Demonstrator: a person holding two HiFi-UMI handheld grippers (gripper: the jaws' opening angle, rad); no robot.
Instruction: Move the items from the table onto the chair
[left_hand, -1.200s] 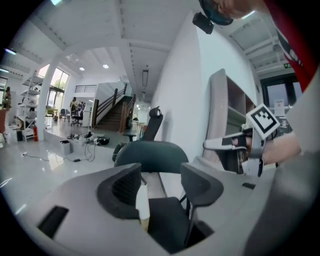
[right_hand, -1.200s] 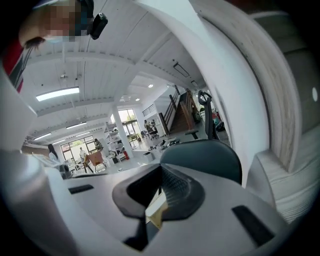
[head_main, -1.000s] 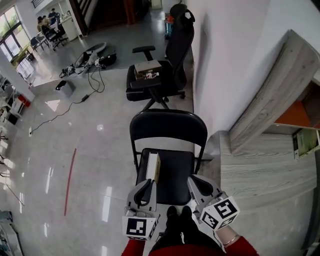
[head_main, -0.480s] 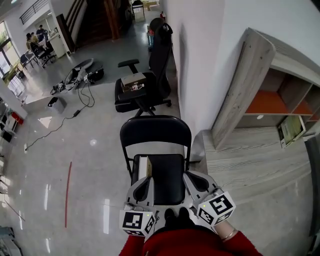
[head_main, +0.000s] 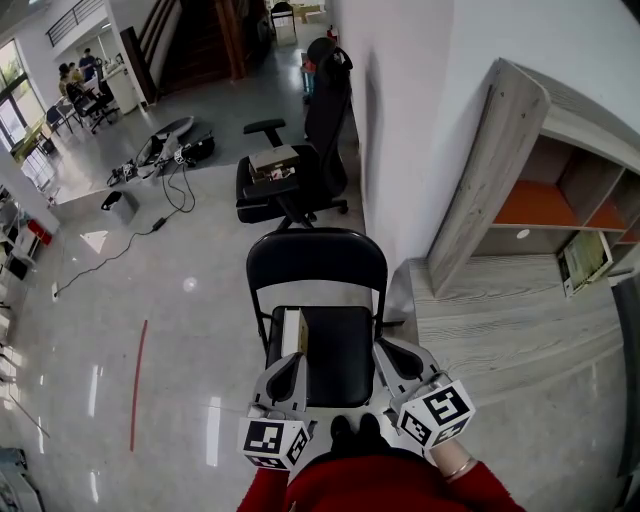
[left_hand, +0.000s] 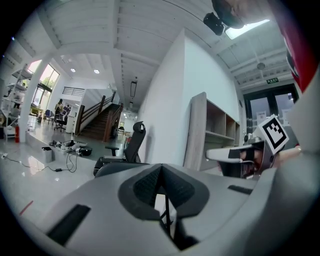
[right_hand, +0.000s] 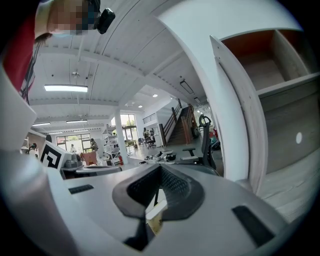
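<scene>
On the left part of the seat of the black folding chair (head_main: 316, 262), the box (head_main: 297, 335) stands on its edge, upright and free of both tools. It holds the same spot on the seat as a second ago.

The left gripper (head_main: 290, 365) hangs at the chair's front edge, just short of the box, jaws clenched on nothing. The right gripper (head_main: 388, 352) hangs at the chair's front right corner, pads likewise pressed together and empty. Both have lifted slightly from where they were a second ago, without leaving the front edge.

Judgement: the box counts as delivered, and the grippers' slight rise reads as clearing the chair rather than adjusting the box.

To the right of the chair lies a wood-grain surface (head_main: 500, 310) with shelving, where a flat book-like item (head_main: 583, 262) shows. If that is the table, the next fetch lies there. Beyond the chair stands an office chair (head_main: 290, 170), not involved.
</scene>
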